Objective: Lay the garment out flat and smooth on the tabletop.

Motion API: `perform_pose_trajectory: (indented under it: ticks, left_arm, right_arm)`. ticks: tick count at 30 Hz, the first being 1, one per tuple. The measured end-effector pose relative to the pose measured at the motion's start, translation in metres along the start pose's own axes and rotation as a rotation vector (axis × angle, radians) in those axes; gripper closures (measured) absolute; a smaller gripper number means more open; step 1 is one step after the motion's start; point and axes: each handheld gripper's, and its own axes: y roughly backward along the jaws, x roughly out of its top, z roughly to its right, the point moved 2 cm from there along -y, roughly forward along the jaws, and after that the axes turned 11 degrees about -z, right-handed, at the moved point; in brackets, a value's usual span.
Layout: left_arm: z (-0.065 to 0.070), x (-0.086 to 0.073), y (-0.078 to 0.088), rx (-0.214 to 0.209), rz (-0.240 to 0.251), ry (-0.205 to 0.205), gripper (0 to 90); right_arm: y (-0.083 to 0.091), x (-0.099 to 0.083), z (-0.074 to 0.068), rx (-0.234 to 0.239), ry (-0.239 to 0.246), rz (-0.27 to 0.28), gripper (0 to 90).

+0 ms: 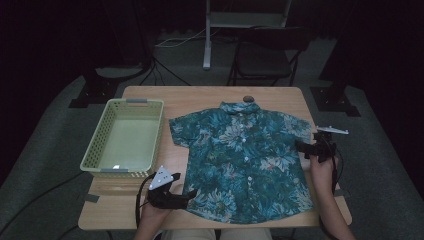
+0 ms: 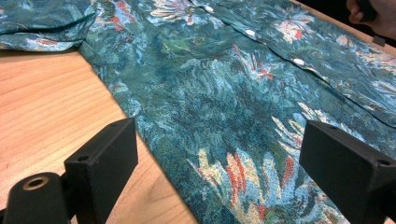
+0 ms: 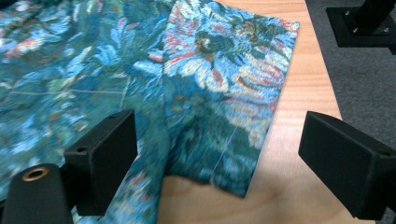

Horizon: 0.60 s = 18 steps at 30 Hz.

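Shirt (image 1: 242, 160) flat on counter (image 1: 200, 97), buttons up. Left tool (image 1: 191, 193) at shirt's bottom-left hem, jaws apart, nothing gripped. Right tool (image 1: 299, 146) beside shirt's right sleeve (image 3: 229, 88), jaws apart, empty.

A short-sleeved shirt (image 1: 242, 157) lies spread flat on the counter (image 1: 200, 97), collar toward the far edge; a basket (image 1: 102, 132) stands just left of it; the left hand-held gripper (image 1: 186, 196) sits at the shirt's near left hem; the right hand-held gripper (image 1: 303, 148) sits beside the right sleeve; a chair (image 1: 267, 52) stands behind the counter.
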Motion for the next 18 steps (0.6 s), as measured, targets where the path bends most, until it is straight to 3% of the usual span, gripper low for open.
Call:
perform_pose_trajectory:
  ticks: [7, 13, 18]
  left_arm:
    - [0.000, 0.000, 0.000, 0.002, -0.001, -0.002, 12.2]
    - [0.000, 0.000, 0.000, 0.002, 0.001, -0.002, 12.2]
    - [0.000, 0.000, 0.000, 0.005, 0.002, 0.000, 12.2]
  right_arm:
    - [0.013, -0.018, -0.006, 0.006, 0.025, -0.007, 11.0]
    - [0.026, -0.038, -0.007, 0.015, 0.028, 0.035, 11.0]
    - [0.035, -0.053, -0.006, -0.018, 0.043, 0.036, 11.0]
